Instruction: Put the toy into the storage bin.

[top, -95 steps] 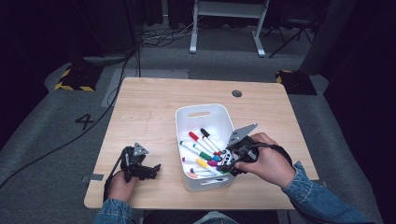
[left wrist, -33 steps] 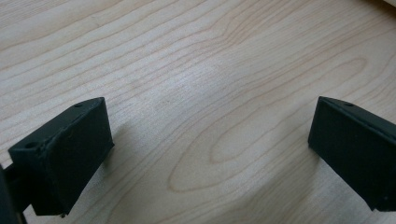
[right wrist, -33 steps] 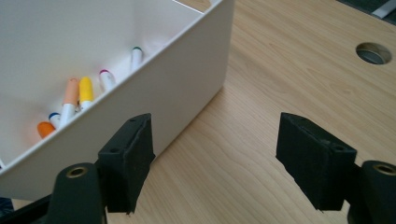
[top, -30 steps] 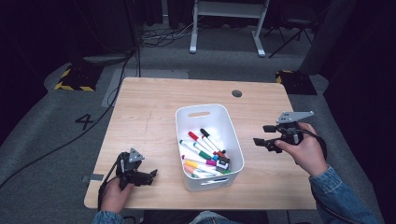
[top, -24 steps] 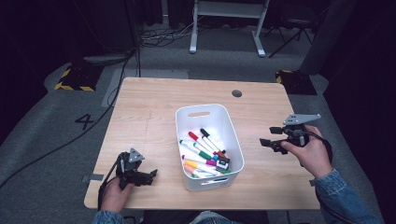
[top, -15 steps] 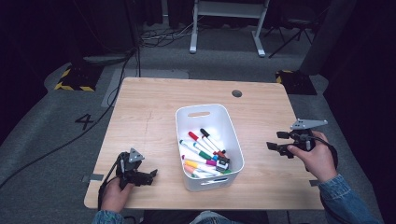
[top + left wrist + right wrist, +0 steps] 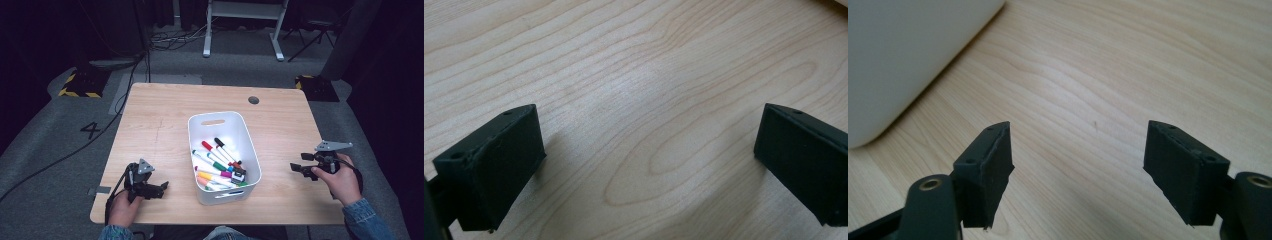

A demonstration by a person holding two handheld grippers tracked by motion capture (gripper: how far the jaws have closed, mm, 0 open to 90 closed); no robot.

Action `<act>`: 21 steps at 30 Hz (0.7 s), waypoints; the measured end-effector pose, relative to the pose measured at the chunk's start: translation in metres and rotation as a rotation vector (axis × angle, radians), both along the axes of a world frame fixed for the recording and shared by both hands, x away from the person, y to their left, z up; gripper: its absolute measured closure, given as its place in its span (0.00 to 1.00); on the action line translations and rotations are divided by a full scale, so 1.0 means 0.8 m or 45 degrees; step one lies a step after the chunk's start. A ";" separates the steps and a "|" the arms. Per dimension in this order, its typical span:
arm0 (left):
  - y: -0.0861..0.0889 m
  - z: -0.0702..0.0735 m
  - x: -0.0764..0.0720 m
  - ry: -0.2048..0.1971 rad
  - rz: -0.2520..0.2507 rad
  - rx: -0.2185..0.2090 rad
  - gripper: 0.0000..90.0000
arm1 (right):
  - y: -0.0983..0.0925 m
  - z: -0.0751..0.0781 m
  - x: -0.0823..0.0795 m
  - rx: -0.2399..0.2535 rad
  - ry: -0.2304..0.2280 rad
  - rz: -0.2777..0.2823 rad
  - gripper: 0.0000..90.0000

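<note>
White plastic bin [image 7: 222, 127], rounded-rectangular with a slot handle, stood mid-table on pale grained wood [image 7: 165, 115] and held a loose heap of coloured markers [image 7: 216, 162]. Left gripper [image 7: 161, 188], matte black, rested left of the bin, jaws spread wide and empty. Right gripper [image 7: 295, 168] lay right of the bin, jaws likewise wide, gripping nothing
</note>
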State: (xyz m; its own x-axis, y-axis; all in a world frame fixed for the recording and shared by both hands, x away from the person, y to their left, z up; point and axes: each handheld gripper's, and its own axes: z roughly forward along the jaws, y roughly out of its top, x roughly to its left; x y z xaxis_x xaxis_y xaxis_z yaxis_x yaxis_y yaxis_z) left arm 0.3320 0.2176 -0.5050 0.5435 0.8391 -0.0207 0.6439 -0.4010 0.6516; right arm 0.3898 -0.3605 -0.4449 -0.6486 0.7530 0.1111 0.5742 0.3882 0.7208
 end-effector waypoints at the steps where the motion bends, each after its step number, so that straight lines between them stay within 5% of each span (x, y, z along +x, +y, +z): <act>1: 0.000 0.000 0.000 0.001 -0.001 -0.002 0.00 | -0.001 -0.004 -0.001 0.002 0.002 -0.011 0.31; 21: 0.000 0.000 0.000 0.000 -0.001 0.002 0.00 | -0.008 -0.069 -0.025 -0.063 -0.071 -0.054 0.25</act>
State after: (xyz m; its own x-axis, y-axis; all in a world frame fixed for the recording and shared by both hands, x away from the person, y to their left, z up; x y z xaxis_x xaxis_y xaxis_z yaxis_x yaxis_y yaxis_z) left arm 0.3322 0.2177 -0.5049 0.5441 0.8388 -0.0192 0.6434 -0.4024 0.6513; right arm 0.3698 -0.3669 -0.5001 -0.6200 0.7837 0.0375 0.5503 0.4004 0.7327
